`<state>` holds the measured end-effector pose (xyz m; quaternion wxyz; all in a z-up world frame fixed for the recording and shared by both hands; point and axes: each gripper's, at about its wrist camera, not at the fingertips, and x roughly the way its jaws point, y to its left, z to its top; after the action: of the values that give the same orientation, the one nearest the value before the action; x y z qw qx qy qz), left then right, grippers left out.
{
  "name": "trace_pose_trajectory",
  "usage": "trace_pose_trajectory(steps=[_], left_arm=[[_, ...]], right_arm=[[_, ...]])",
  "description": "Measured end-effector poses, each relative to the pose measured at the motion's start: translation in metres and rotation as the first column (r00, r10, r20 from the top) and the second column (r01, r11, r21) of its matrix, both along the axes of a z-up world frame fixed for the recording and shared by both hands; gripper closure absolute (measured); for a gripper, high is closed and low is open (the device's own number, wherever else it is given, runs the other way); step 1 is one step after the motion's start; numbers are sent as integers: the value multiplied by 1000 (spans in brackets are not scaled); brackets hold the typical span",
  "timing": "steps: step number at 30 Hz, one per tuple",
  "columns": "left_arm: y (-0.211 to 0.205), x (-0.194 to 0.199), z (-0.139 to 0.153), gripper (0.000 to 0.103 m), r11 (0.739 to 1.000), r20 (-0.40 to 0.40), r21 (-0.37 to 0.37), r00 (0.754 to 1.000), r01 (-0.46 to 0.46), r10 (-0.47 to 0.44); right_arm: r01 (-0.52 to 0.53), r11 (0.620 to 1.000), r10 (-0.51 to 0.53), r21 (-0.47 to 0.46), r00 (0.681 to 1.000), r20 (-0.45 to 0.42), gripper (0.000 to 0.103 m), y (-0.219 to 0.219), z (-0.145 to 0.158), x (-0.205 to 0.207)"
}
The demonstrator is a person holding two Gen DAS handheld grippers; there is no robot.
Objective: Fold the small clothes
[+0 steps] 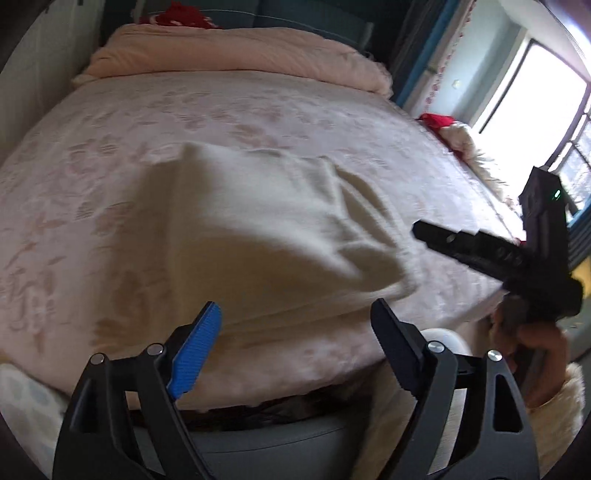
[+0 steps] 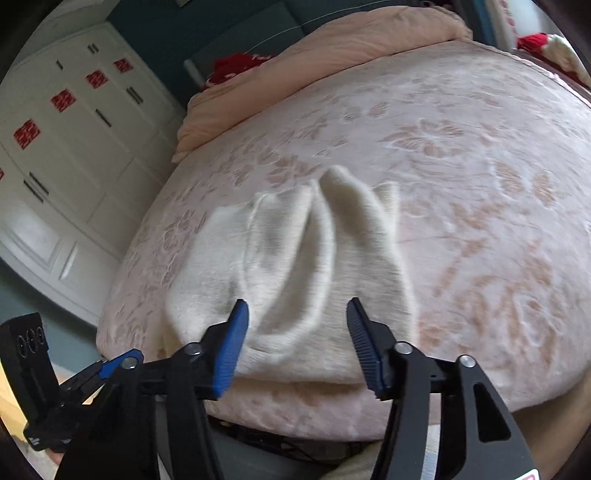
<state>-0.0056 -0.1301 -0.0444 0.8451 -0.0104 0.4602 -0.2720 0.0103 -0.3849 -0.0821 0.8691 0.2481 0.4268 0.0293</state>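
Note:
A cream knitted garment point(image 1: 266, 229) lies rumpled on the pink flowered bedspread point(image 1: 92, 166), close to the bed's near edge. In the right wrist view the garment point(image 2: 295, 258) shows several long ridges running away from me. My left gripper point(image 1: 295, 306) stands open just short of the garment's near edge, with nothing between its fingers. My right gripper point(image 2: 297, 302) is open too, its blue pads point(image 2: 229, 347) apart above the garment's near hem and not pressing on it. The right gripper point(image 1: 424, 232) also shows at the right of the left wrist view, held by a hand point(image 1: 535, 350).
A folded peach quilt point(image 1: 240, 51) lies across the head of the bed, with a red cloth point(image 1: 184, 14) behind it. Red and cream fabric point(image 1: 454, 129) sits at the bed's window side. A white wardrobe point(image 2: 74, 147) stands beside the bed. The left gripper point(image 2: 92, 373) is at lower left.

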Motion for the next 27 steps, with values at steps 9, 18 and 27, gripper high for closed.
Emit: trace_pose_trajectory(steps=[9,18,27], left_arm=[[37,-1,-7,22,995,-45,39,995,-89,90],[21,-6,13,15,999,-5,-5,999,-54,54],[-27,5,-23,14,995,28,94,999,22,-24]], right_arm=[[11,992,9,124,987,-162,66,23,-41,65],[26,991,-34,128,997,64,86,-13,27,43],[153,984,-151,89,988,-26,69,-54,-13,-3]])
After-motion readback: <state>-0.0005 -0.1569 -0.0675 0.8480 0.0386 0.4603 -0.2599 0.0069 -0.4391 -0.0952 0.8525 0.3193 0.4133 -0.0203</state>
